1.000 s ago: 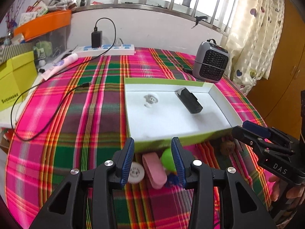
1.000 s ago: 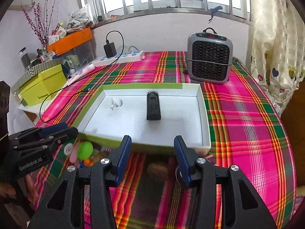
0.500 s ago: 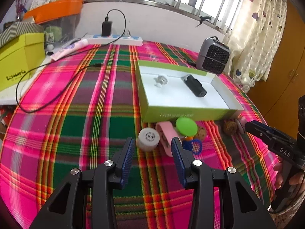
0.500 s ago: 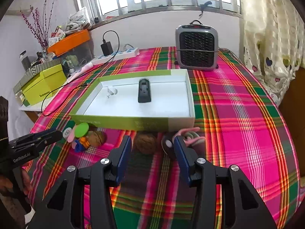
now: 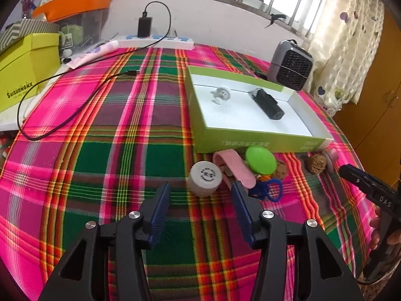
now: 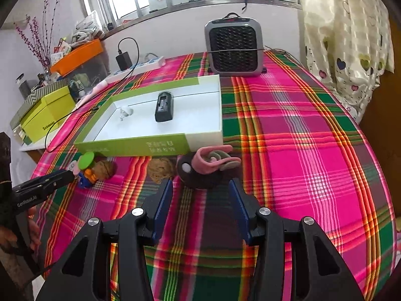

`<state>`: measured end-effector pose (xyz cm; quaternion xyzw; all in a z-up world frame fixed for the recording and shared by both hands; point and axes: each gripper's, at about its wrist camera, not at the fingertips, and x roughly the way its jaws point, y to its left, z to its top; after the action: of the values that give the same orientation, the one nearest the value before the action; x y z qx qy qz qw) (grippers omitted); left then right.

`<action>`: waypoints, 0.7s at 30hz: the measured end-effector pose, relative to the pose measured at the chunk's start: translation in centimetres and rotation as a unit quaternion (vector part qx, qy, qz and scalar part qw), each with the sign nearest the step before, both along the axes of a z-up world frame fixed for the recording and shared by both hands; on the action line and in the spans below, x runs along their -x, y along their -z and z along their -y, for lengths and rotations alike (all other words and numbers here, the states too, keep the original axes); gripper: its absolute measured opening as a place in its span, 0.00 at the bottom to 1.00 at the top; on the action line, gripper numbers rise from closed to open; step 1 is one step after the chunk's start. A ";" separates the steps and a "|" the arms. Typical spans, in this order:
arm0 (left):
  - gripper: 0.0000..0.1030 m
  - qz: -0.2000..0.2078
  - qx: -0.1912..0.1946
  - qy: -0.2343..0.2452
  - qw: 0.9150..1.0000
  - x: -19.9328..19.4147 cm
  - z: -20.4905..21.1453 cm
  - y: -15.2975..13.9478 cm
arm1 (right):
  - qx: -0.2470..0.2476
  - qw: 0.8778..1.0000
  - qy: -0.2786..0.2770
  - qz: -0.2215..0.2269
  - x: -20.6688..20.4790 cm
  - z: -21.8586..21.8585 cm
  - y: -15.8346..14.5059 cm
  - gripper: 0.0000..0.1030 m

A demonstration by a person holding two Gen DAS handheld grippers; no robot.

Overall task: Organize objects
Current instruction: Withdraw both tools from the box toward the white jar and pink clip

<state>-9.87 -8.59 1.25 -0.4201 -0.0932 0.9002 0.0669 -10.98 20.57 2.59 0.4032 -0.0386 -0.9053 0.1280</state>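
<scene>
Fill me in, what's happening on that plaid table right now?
A person holds a tool in each hand, tidying small items into the green box, which already holds a black device and a small white piece. The left tool is opening, empty, just short of the white round cap. The right tool is open and empty before the dark round item with pink straps. Nothing is gripped yet.

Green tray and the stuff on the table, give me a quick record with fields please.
tray: green tray, open, on the plaid tablecloth
in tray: black device, small white piece
outside tray, by its near wall: white round container, green disc, walnut
left gripper: jaws opening, nothing between them
right gripper: open, empty
</scene>
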 end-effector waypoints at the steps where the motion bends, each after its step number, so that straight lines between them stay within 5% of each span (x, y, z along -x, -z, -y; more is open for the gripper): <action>1: 0.48 -0.001 0.000 -0.002 1.000 0.1 0.0 0.0 | 0.000 1.000 0.002 0.000 0.1 -0.1 0.0 0.46; 21: 0.48 -0.005 0.010 -0.014 1.000 1.5 0.2 0.1 | 0.012 0.998 0.051 0.020 3.1 -0.8 0.3 0.46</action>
<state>-11.33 -8.78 1.11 -0.4152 -0.0896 0.9039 0.0503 -14.12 21.35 2.29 0.4175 -0.0720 -0.9017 0.0859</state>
